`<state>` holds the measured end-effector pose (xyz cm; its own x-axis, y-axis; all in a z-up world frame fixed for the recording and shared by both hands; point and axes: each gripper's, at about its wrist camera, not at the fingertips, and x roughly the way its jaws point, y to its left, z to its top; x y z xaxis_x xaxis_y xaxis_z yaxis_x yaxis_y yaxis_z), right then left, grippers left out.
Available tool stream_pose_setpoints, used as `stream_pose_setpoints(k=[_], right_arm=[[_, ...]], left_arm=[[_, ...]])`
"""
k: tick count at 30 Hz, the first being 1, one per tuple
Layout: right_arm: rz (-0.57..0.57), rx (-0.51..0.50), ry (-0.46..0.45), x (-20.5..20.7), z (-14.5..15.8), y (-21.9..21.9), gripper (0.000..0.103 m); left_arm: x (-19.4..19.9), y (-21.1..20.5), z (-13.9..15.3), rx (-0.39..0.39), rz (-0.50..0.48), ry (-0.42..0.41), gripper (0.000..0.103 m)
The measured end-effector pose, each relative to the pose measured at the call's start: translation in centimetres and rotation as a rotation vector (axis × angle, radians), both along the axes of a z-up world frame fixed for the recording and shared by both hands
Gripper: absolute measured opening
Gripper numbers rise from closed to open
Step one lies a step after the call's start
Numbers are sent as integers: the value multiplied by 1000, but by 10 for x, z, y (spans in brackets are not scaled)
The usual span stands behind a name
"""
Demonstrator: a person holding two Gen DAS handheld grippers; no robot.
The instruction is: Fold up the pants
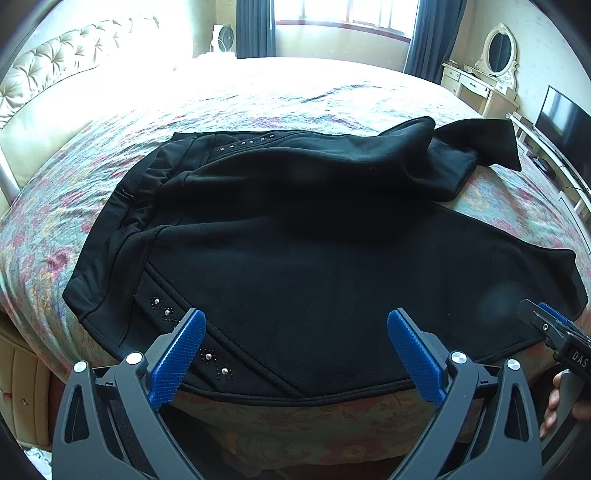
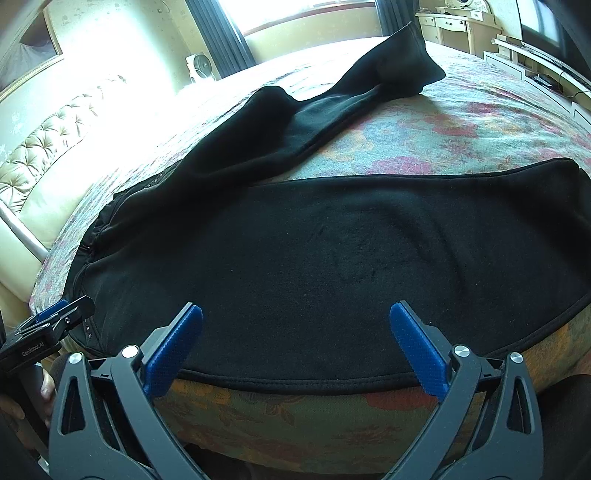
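The black pants [image 1: 295,240] lie spread on the bed [image 1: 258,99] with 2 legs apart, unfolded, while the left gripper [image 1: 295,347] and right gripper [image 2: 295,343] hover with jaws spread, holding nothing.

Floral bedspread [image 1: 258,107], tufted headboard [image 1: 55,62], white fan [image 1: 222,38], dark curtains [image 1: 255,27], vanity mirror [image 1: 499,50], television [image 1: 563,123] behind.

Each gripper [image 1: 295,332] [image 2: 295,328] has black arms, blue textured pads, silver screws.
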<state>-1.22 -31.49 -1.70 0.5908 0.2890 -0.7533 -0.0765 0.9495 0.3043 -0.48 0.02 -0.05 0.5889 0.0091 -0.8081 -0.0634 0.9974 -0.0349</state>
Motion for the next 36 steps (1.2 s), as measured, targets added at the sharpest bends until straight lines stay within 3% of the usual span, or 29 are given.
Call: stream_pose_setpoints(k=[16,19,25,28,32,36], right_arm=[[7,4,15,3,-4,3,101],[11,5,22,6,-4,4,101],[27,7,35,18,-3,12,101],[54,6,44,26,-2,20,101],[86,7,43,37,3,31,101],[106,23,49,48,4,43,101]], left_arm=[[0,-1,3,26,-8,-17,98],[1,2,3,-3,-24,-19,98],[20,36,7,-189,-47,10,98],[37,66,24,-277,-64,-47,98],[85,138,40,-470,-37,-44,98],[143,216,32,-527,58,4,98]])
